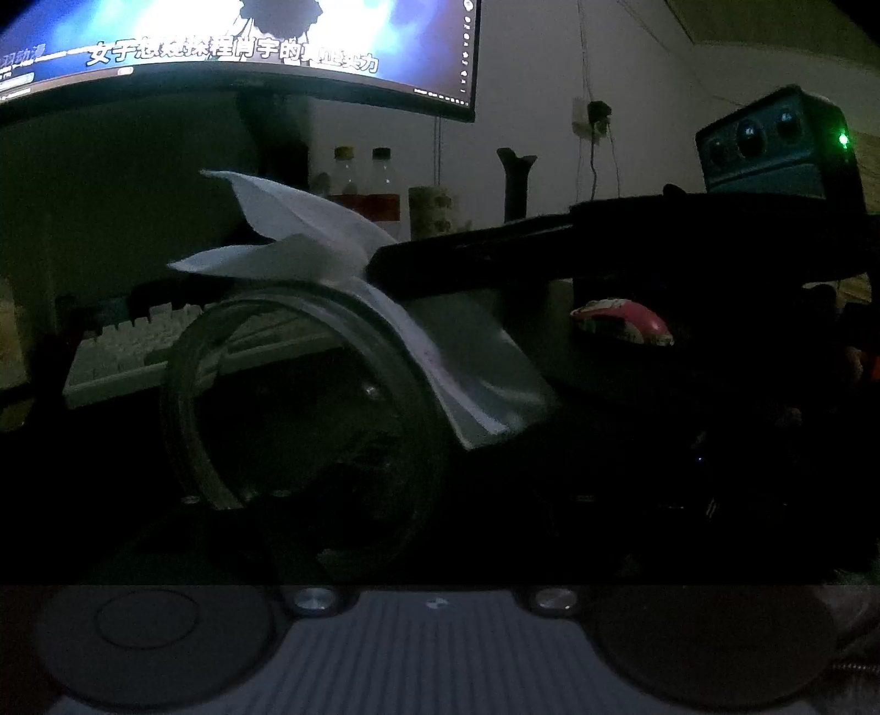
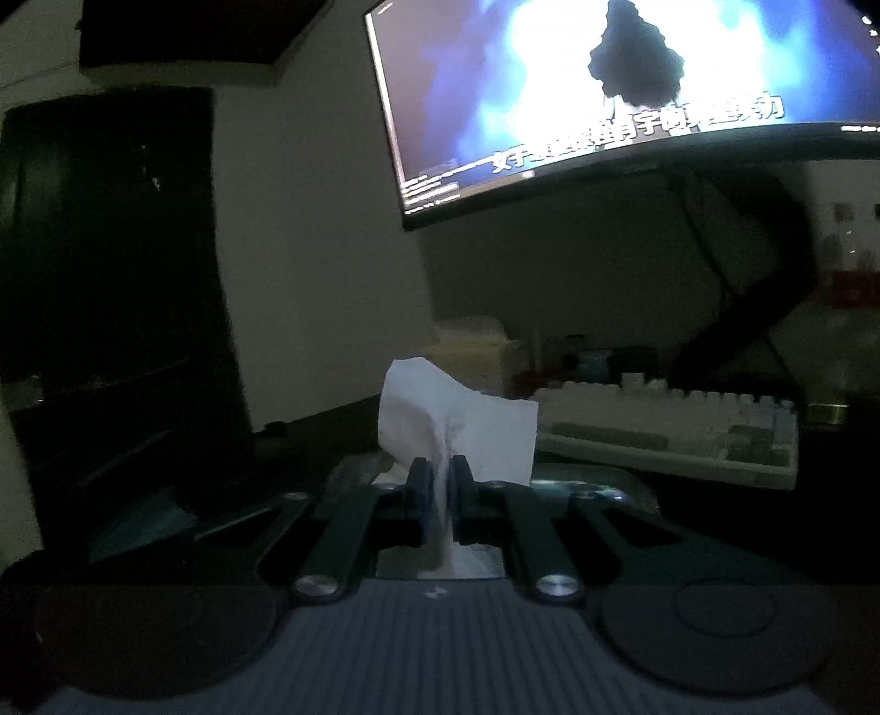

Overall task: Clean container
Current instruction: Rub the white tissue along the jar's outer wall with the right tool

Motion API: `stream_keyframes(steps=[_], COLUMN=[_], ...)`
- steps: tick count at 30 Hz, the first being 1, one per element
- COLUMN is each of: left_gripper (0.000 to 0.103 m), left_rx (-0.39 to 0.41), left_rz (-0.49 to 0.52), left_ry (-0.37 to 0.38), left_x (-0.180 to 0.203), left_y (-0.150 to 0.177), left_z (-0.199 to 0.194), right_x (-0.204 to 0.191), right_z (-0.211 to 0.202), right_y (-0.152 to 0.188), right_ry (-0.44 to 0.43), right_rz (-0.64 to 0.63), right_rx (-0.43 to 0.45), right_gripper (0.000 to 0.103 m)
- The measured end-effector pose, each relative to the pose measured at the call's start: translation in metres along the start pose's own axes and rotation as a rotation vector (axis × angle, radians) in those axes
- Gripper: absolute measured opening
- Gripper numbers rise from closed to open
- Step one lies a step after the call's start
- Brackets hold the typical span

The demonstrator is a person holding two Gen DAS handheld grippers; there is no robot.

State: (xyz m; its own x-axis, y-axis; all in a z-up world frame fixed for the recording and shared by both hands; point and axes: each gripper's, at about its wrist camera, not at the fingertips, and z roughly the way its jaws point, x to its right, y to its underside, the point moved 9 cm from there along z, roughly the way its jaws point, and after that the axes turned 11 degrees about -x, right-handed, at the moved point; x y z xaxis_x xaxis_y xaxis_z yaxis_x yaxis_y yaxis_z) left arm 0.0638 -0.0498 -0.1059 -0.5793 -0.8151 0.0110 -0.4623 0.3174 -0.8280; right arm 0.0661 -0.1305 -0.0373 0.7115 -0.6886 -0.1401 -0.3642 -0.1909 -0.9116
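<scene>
The scene is very dark. In the left wrist view a clear round container (image 1: 297,407) lies tilted with its open mouth toward the camera, close in front of my left gripper; the left fingers are lost in shadow. My right gripper (image 1: 379,264) reaches in from the right, shut on a white tissue (image 1: 308,231) that drapes over the container's upper rim. In the right wrist view my right gripper (image 2: 439,484) is shut on the tissue (image 2: 456,423), which sticks up beyond the fingertips (image 2: 419,478).
A lit monitor (image 1: 236,44) hangs above the desk; it also shows in the right wrist view (image 2: 632,93). A pale keyboard (image 2: 671,434) lies behind. Bottles (image 1: 363,176), a cup (image 1: 434,212) and a red-and-white mouse (image 1: 621,322) stand to the right.
</scene>
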Motion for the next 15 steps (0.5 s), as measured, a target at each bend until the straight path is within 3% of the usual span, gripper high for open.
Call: stream_keyframes(steps=[3, 6, 12, 15], left_gripper=[0.064, 0.064, 0.064, 0.065], left_rx=[0.002, 0.002, 0.002, 0.003], left_rz=[-0.001, 0.001, 0.006, 0.005], left_ry=[0.001, -0.001, -0.003, 0.001], left_x=[-0.001, -0.001, 0.000, 0.001], left_y=[0.000, 0.000, 0.000, -0.001], left_z=[0.000, 0.001, 0.002, 0.002], right_x=[0.024, 0.034, 0.000, 0.007], right_z=[0.001, 0.000, -0.001, -0.001], right_y=[-0.001, 0.000, 0.000, -0.002], right_ry=[0.109, 0.144, -0.023, 0.014], right_rz=[0.048, 0.082, 0.013, 0.029], right_rx=[0.007, 0.009, -0.001, -0.002], right_gripper=[0.009, 0.009, 0.009, 0.009])
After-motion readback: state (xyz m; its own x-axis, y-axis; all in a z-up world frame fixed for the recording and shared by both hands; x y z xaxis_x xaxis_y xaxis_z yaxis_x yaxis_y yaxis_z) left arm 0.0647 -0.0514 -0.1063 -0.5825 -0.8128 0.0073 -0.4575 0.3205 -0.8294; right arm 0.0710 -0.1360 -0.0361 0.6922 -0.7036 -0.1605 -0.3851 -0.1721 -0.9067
